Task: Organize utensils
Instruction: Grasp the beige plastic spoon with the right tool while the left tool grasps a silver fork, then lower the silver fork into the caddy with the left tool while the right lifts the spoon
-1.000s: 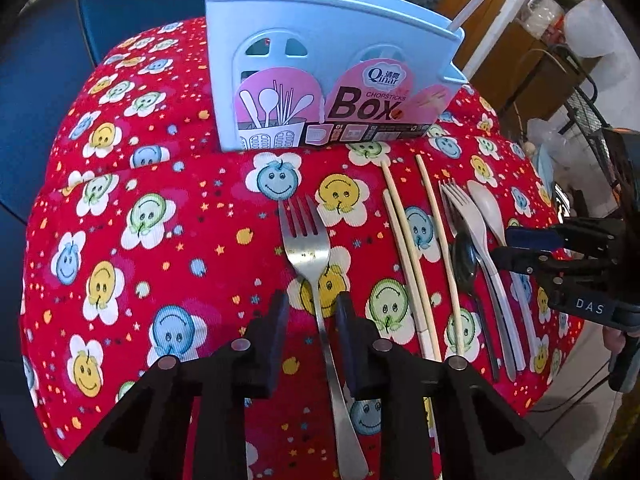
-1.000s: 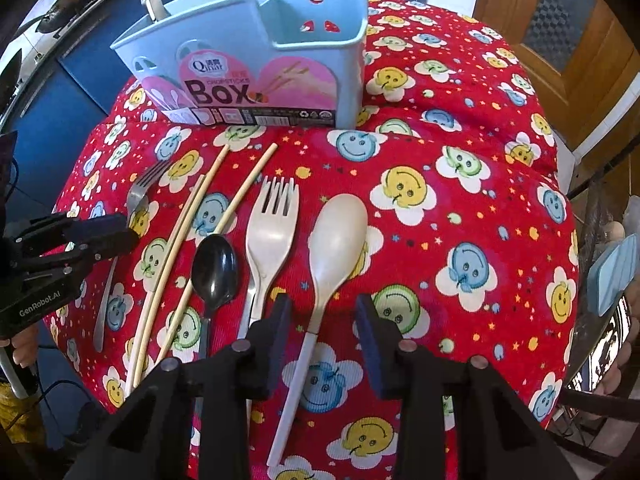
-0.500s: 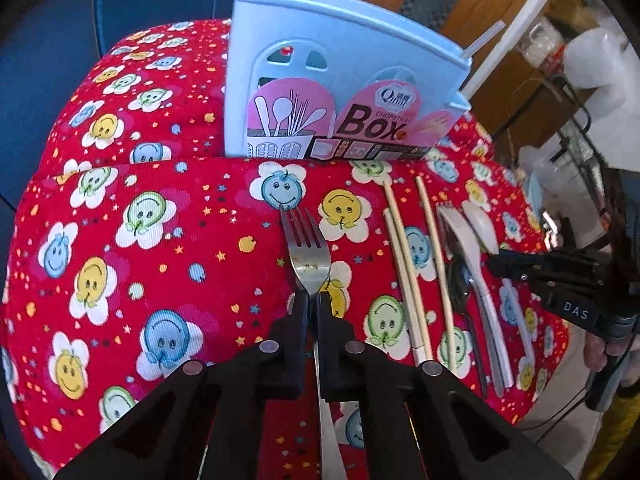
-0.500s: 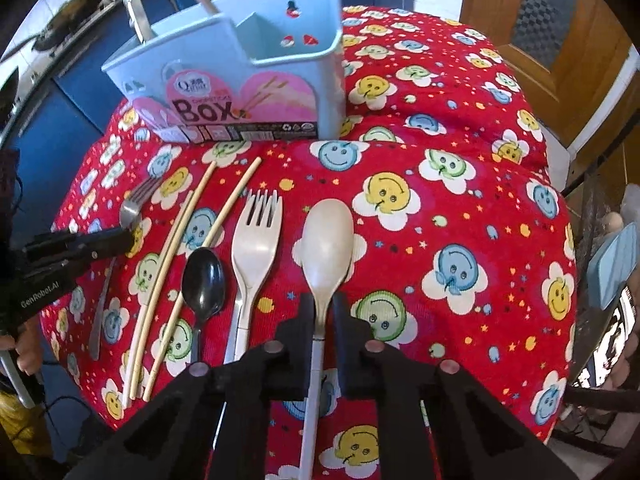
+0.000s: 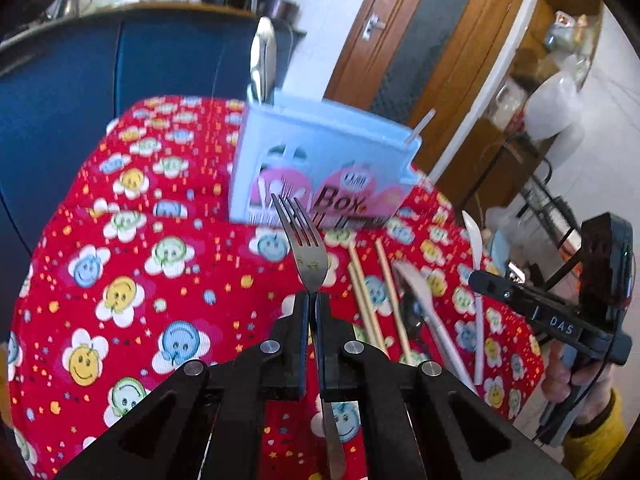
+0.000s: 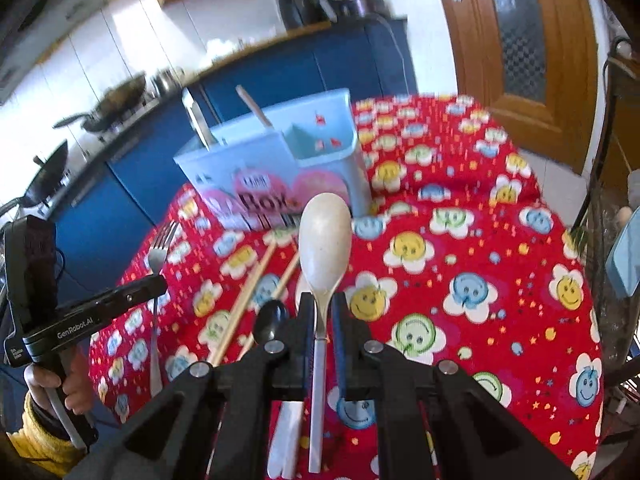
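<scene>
My left gripper [image 5: 313,304] is shut on a metal fork [image 5: 307,256] and holds it raised, tines toward the light blue utensil box [image 5: 320,160]. My right gripper [image 6: 322,304] is shut on a beige spoon [image 6: 325,236], lifted above the cloth. The box [image 6: 272,160] stands at the back of the red smiley tablecloth [image 6: 460,280] and holds a metal utensil [image 5: 262,60] and a stick. Chopsticks [image 5: 368,296], a black spoon [image 6: 272,322] and a beige fork [image 5: 420,300] lie on the cloth between the grippers.
Blue cabinets [image 5: 80,80] stand behind the table, with pans on a counter [image 6: 112,100]. A wooden door [image 5: 420,40] is at the back right. A metal rack [image 6: 612,240] stands at the right edge of the table.
Both grippers, shut on their utensils half a second ago, have lifted them off the cloth and tilted up. A second ago both were open around the handles.
</scene>
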{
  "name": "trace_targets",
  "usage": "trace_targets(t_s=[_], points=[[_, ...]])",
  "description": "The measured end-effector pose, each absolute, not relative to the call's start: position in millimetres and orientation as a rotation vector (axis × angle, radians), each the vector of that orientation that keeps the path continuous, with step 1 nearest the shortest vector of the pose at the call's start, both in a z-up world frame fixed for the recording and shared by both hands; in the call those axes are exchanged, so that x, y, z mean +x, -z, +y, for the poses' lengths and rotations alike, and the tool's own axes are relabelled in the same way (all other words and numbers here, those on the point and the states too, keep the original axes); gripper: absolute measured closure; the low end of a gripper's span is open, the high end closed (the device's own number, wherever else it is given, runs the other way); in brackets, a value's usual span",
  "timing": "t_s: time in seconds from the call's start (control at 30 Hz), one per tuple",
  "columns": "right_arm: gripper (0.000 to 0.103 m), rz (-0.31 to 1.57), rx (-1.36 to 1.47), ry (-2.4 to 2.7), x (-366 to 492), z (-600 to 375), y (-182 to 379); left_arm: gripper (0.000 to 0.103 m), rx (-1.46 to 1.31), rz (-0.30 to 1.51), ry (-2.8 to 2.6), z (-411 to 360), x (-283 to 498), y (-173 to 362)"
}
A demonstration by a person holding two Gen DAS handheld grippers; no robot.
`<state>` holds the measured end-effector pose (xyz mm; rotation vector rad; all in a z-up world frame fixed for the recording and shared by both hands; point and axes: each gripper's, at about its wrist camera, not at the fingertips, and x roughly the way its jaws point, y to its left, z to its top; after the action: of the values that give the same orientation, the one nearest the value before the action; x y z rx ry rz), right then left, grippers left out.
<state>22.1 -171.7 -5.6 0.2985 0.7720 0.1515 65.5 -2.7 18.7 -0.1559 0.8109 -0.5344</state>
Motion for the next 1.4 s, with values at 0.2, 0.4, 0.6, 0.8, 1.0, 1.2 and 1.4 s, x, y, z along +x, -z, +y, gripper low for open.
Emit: trace_targets(t_s=[0.2, 0.4, 0.6, 0.8, 1.0, 1.2, 1.4], points=[[0.093, 0.620, 0.283, -0.147, 10, -169, -14, 0.101, -0.178, 0.721, 0.552, -2, 60, -37], [0.093, 0.518, 0.233, -0.127, 6, -163, -34, 0.102, -0.183, 0.642, 0.555, -2, 60, -53], [0.101, 0.481, 0.207, -0.128, 14, -161, -49, 0.102, -0.181, 0.593, 0.545, -3, 69, -73], [0.101, 0.446, 0.196, -0.126, 23, -163, -63, 0.102, -0.151, 0.525, 0.516, -6, 83, -101], [0.101, 0.440, 0.188, -0.131, 29, -164, -70, 0.102, -0.137, 0.457, 0.473, -8, 100, -132], [0.101, 0.486, 0.196, -0.153, 37, -170, -59, 0.102, -0.131, 0.378, 0.408, -15, 124, -161], [0.101, 0.531, 0.208, -0.136, 47, -182, -44, 0.102, -0.095, 0.347, 0.340, -28, 153, -159]])
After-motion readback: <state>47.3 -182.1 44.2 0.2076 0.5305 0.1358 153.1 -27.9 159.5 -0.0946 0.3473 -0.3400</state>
